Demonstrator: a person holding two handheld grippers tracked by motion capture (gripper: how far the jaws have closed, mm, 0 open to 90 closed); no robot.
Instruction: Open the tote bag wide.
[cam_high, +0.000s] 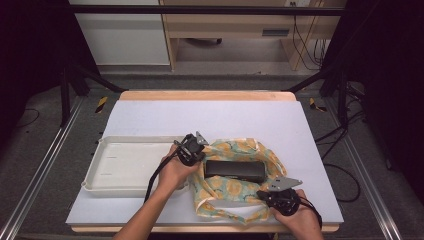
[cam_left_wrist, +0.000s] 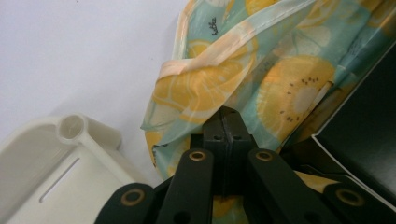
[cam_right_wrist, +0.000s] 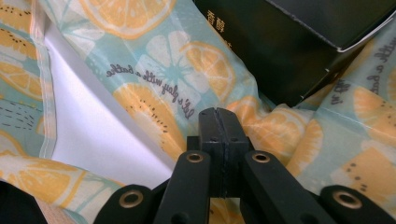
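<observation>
On the counter (cam_high: 150, 112), the fruit-print bag (cam_high: 235, 192) lies beside the white tray (cam_high: 125, 167) with a black box (cam_high: 234, 170) on it, each edge pinched by the closed left gripper (cam_high: 192, 150) and right gripper (cam_high: 272, 196).

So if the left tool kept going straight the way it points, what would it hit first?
The fruit-print bag: the left tool is shut, its tips already at the bag's fabric near the peach hem. Beyond that fold lies bare white table, though depth is hard to judge.
</observation>
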